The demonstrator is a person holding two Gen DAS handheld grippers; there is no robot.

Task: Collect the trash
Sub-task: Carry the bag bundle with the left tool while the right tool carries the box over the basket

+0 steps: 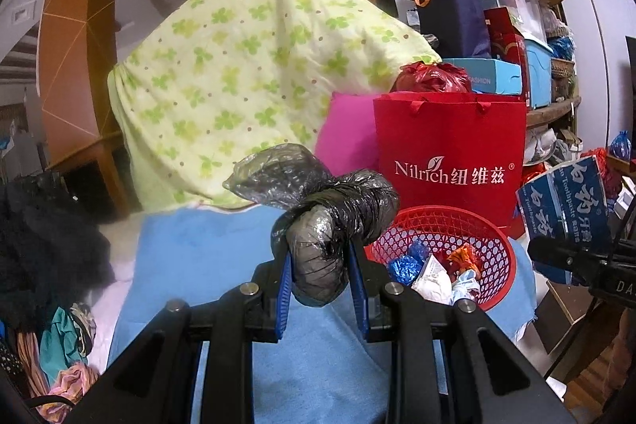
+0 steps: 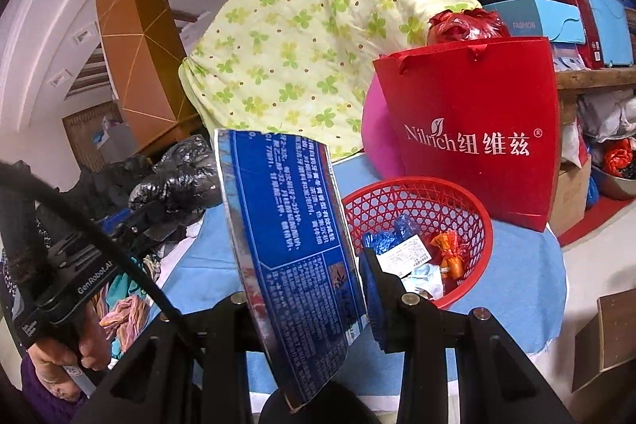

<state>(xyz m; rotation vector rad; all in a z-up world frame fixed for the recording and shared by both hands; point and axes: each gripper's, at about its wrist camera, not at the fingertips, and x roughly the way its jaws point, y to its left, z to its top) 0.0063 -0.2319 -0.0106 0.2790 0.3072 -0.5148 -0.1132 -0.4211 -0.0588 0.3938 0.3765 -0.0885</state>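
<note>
My left gripper (image 1: 320, 257) is shut on a knotted black plastic bag (image 1: 318, 193), which bulges up and over the blue pads (image 1: 285, 289). It hangs above the blue cloth, just left of a red mesh basket (image 1: 505, 245) holding crumpled wrappers and paper. My right gripper (image 2: 310, 265) is shut on a flattened blue toothpaste box (image 2: 286, 225), held on edge left of the same basket (image 2: 473, 217). The box (image 1: 564, 201) also shows at the right of the left wrist view. The bag (image 2: 179, 181) shows at the left of the right wrist view.
A red paper bag (image 1: 449, 153) stands right behind the basket, with a pink cushion (image 1: 349, 134) and a green-patterned quilt (image 1: 246, 66) further back. Blue cloth (image 1: 206, 249) covers the table. Loose clothes (image 1: 59, 344) lie at the left. A hand (image 2: 79, 348) grips the left tool.
</note>
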